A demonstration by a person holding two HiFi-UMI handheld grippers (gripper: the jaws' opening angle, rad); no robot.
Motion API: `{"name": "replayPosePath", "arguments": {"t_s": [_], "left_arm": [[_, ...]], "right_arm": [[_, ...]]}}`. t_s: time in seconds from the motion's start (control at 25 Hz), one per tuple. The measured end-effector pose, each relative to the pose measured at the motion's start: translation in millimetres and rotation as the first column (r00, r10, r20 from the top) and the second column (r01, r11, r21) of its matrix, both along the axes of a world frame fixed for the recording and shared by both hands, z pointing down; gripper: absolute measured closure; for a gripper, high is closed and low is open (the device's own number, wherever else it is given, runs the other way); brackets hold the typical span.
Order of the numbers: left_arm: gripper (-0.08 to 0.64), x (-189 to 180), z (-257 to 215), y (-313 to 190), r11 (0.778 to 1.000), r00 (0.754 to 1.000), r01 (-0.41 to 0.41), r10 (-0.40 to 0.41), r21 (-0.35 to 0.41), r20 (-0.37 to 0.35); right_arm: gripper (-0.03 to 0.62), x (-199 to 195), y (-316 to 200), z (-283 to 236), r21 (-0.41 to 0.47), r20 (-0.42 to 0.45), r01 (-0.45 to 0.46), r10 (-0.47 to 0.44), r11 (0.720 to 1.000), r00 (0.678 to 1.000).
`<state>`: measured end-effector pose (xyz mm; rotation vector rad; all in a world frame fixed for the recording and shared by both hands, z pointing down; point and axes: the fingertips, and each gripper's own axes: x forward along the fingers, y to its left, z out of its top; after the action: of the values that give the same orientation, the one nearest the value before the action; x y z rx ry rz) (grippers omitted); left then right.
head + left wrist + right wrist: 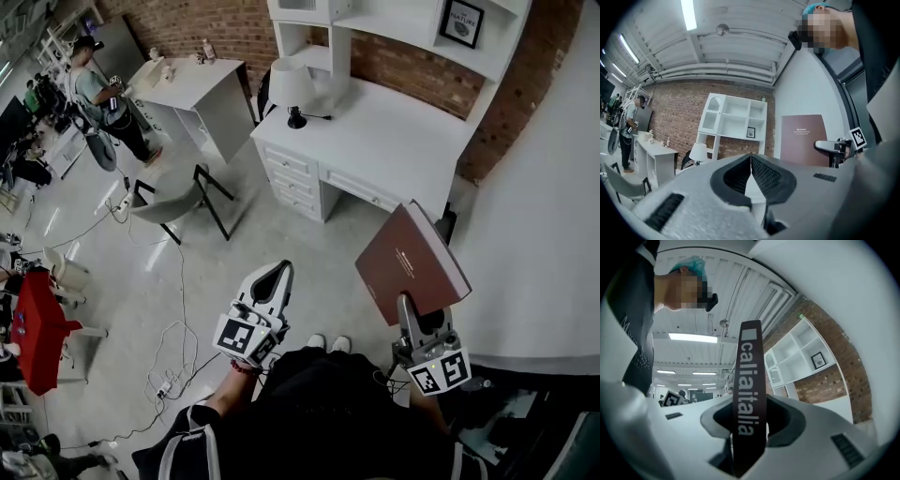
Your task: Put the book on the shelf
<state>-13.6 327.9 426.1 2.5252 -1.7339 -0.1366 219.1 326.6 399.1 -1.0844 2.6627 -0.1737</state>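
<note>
Fingers (732,174), left gripper (275,274): closed pad against pad, nothing between them. Idle at 7 o'clock in the head view, over the floor (187,281), pointing level toward the furniture.

Item 2, lamp (292,89): white shade, dark base, at 12 o'clock on the near-left corner of the desk (394,141). Not for handling. I judged it an obstacle only if I swung wide to the left.

Item 3, shelf (403,28): white open compartments rising off the back of the desk at 1 o'clock, with a brick wall (216,23) behind. A framed picture (461,21) occupied one upper compartment; several others looked bare in the left gripper view.

Item 4, book (412,258): maroon hardcover, large in the face, thin in the spine, with white lettering down the spine. It stood in the air at 4 o'clock, tilted, well short of the desk and nowhere near the shelf. Handling, as I judged it: stiff boards with no flex, moderate weight, and a smooth cover liable to slide or pivot. The best hold was across the thickness close to the spine, where the boards could not spread.

Item 5, right gripper (405,307): at 5 o'clock, clamped on the book's lower end, one pad on each cover and the spine facing the gripper's camera. Most of the book rose above the grip, so I reckoned it top-heavy. It called for a firm squeeze and a slow carry, with the left gripper free to steady the upper edge on insertion.
</note>
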Motion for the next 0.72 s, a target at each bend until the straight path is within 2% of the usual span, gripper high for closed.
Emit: {"name": "replayPosePath", "arguments": {"t_s": [0.16,0.32,0.64,0.72], "left_arm": [[0.54,13.6,-1.2,-0.8,1.0,0.999,0.014,-0.015,0.017,0.028],[0.54,21.1,1.2,-0.5,1.0,0.999,0.026,-0.026,-0.001,0.037],[0.54,21.9,7.2,-19.0,0.999,0.998,0.028,-0.029,0.02,0.054],[0.54,23.1,3.5,-28.9,0.999,0.999,0.024,-0.024,0.023,0.033]], "right_arm": [[0.442,14.4,-0.6,3.3,0.035,-0.007,0.011,-0.011,0.999,1.0],[0.442,26.0,-3.5,14.0,-0.005,0.009,0.017,-0.017,1.0,1.0],[0.442,42.7,-23.2,19.5,-0.021,0.039,-0.02,0.021,1.0,0.999],[0.442,41.7,-29.8,20.1,-0.017,0.03,-0.021,0.022,1.0,0.999]]}}
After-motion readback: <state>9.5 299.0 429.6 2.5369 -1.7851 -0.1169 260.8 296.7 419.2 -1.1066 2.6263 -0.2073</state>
